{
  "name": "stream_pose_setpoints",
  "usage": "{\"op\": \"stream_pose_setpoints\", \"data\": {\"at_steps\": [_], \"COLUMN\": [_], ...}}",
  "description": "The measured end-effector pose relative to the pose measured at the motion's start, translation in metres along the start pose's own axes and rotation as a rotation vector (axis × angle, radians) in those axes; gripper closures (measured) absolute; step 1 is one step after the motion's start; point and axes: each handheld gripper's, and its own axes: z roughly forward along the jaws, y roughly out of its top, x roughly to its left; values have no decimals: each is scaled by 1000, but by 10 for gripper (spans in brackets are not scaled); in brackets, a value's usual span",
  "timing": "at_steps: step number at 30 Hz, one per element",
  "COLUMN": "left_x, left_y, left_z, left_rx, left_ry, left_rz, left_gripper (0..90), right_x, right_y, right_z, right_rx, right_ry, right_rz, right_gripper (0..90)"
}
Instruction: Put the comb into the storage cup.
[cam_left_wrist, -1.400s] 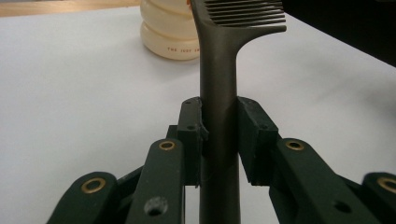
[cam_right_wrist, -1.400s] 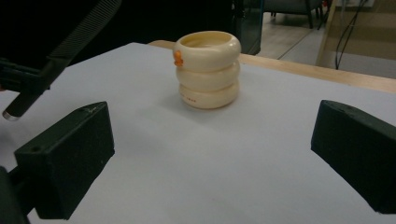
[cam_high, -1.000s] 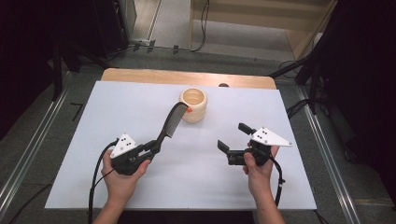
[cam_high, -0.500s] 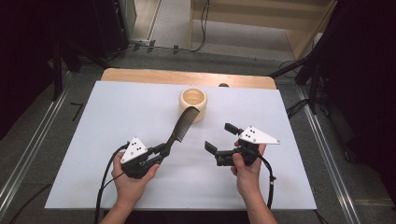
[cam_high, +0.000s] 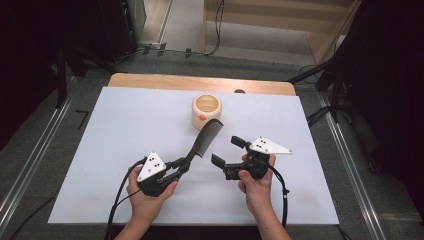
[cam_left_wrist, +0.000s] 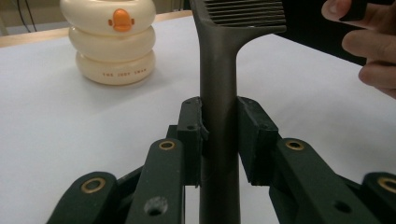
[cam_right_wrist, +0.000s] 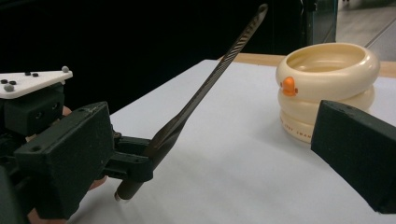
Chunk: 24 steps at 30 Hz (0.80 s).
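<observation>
Both hands have drifted toward mid-counter since the earlier frame, narrowing the gap between them. Left tool (cam_high: 186, 162) clenched on the comb (cam_high: 206, 138) by its handle, pads (cam_left_wrist: 192, 135) squeezing either side; teeth end raised off the counter (cam_high: 125, 120), slanting up toward the cup (cam_high: 206, 111). Low grip leaves the upper shaft free, likely for a handover. Right tool (cam_high: 229, 151) gapes wide, nothing in it, just beside the comb, jaws facing it. Cup stands apart behind.
</observation>
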Motion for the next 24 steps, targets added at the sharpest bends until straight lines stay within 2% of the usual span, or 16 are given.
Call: {"op": "stream_pose_setpoints", "data": {"at_steps": [1,4,6,7,8,9,14,17,21,24], "left_x": [-2,-7,-10,-11,-11,-13,-17,-22,-26,-30], "left_y": [0,-1,-1,-1,-1,-2,-3,-3,-4,-4], "left_z": [1,3,4,5,5,7,8,10,13,14], "left_rx": [0,3,5,6,6,8,11,14,13,13], "left_ry": [0,-1,-2,-5,-5,-5,-3,2,4,5], "left_rz": [8,24,35,36,36,40,52,66,77,87], "left_gripper": [719,719,719,719,719,719,719,719,719,719], "right_x": [1,2,3,2,2,1,1,5,6,5], "right_y": [-1,-2,-3,-3,-3,-4,-4,-5,-7,-10], "right_z": [3,7,7,6,6,7,8,10,13,13], "right_rx": [13,31,22,5,5,10,14,20,29,19], "right_ry": [20,10,-16,-7,-7,-4,-18,-18,-9,-23], "right_rz": [16,26,55,71,71,96,115,98,125,143], "right_gripper": [0,0,108,115,115,118,156,259,319,360]}}
